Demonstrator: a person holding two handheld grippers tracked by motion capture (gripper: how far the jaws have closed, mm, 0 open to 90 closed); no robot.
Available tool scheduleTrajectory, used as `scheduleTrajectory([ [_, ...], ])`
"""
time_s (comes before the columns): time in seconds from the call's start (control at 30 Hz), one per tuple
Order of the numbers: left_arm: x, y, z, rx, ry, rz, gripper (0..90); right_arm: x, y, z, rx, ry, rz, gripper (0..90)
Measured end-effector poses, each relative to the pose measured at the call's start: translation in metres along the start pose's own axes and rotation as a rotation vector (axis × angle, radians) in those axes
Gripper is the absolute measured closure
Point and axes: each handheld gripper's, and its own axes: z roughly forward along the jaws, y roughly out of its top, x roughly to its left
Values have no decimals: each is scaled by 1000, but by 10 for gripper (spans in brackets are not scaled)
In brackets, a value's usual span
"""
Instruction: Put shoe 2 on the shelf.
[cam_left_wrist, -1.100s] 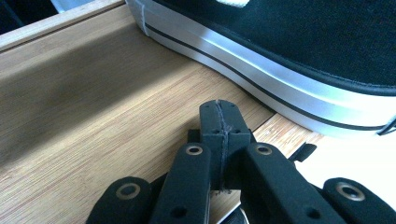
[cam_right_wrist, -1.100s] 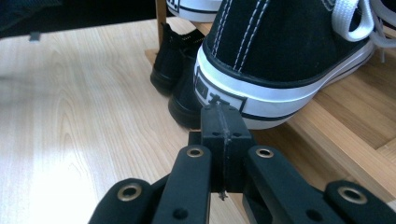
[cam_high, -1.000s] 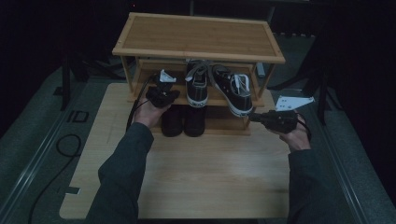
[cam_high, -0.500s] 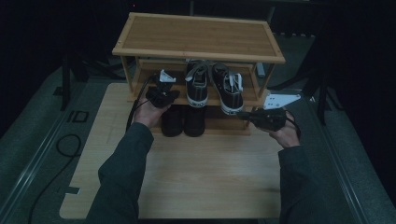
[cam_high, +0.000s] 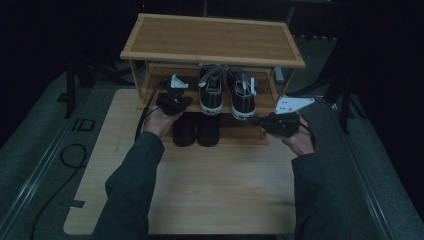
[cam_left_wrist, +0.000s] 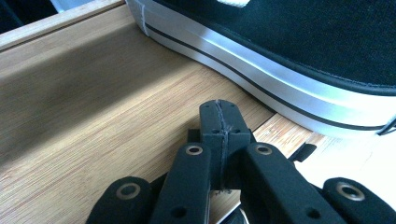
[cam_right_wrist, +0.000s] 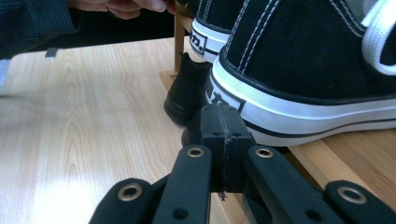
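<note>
Two black canvas sneakers with white soles stand side by side on the middle shelf of a bamboo shoe rack (cam_high: 212, 40): the left sneaker (cam_high: 211, 92) and the right sneaker (cam_high: 241, 97). My left gripper (cam_high: 181, 101) is shut and empty at the shelf's front, left of the left sneaker; its closed jaws (cam_left_wrist: 219, 119) hover over the shelf board just short of the white sole (cam_left_wrist: 261, 79). My right gripper (cam_high: 256, 120) is shut too, its tip (cam_right_wrist: 220, 122) right at the heel of the right sneaker (cam_right_wrist: 303, 70).
A pair of black boots (cam_high: 196, 129) stands under the shelf, and one boot (cam_right_wrist: 189, 93) is seen past my right gripper's jaws. The rack sits on a light wooden tabletop (cam_high: 215, 190) with free room in front. Dark floor and a cable (cam_high: 70, 155) lie to the left.
My right gripper has moved left toward the rack and now sits at the right sneaker's heel. That sneaker's heel has swung closer to the left sneaker. The left hand stayed put.
</note>
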Motion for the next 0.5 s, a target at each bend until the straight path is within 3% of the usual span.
scheduleTrajectory([
  [0.5,0,0,0,-4,-3,-7,900,2,8,17,-6,30,1,900],
])
